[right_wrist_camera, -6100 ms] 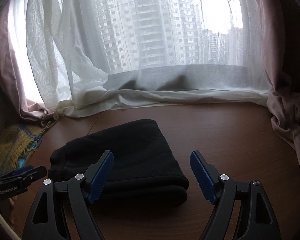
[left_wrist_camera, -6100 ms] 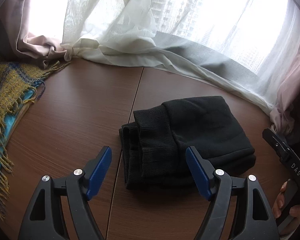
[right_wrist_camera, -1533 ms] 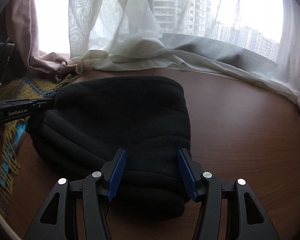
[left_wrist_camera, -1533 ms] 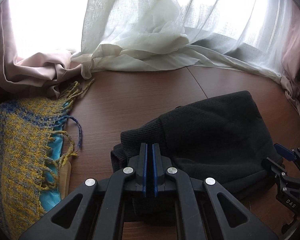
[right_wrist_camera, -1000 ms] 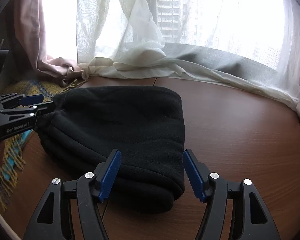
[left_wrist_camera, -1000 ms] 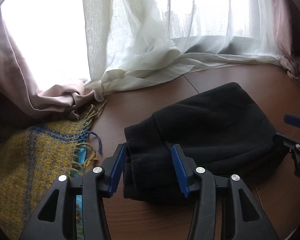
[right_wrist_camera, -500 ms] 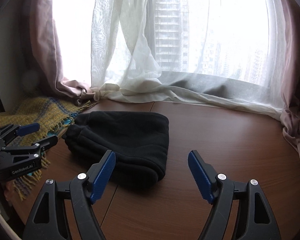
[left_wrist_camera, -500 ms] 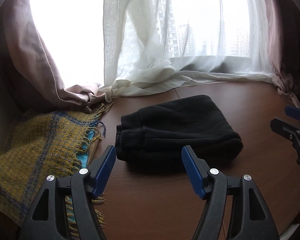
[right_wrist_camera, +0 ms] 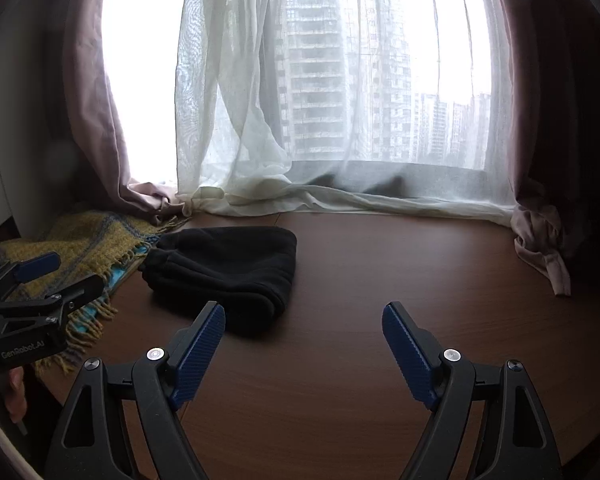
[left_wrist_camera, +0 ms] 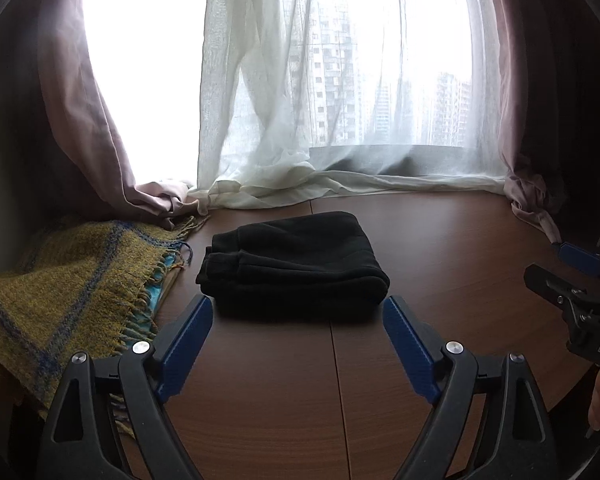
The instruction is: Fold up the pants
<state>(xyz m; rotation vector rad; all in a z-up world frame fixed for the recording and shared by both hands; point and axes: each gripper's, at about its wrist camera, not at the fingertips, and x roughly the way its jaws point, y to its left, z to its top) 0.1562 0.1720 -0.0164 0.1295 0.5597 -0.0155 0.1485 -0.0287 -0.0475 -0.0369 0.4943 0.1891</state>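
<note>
Risk now, I judge, is small: black fleece pants [left_wrist_camera: 296, 264] lie folded at twelve o'clock on my brown wooden surface [left_wrist_camera: 440, 280], untouched. Both my left claw [left_wrist_camera: 298, 344] and right claw [right_wrist_camera: 304, 344] are spread and empty; nudging the bundle could undo it.

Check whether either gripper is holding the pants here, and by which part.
Nothing is held. The left gripper and right gripper are both open, short of the folded black pants.

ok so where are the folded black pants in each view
Left wrist: folded black pants sit centre frame on the table, just beyond the open left tongs.
Right wrist: pants lie left of centre, beyond the right tongs' left finger.
Shared landmark: yellow fringed blanket left of the pants.
</note>
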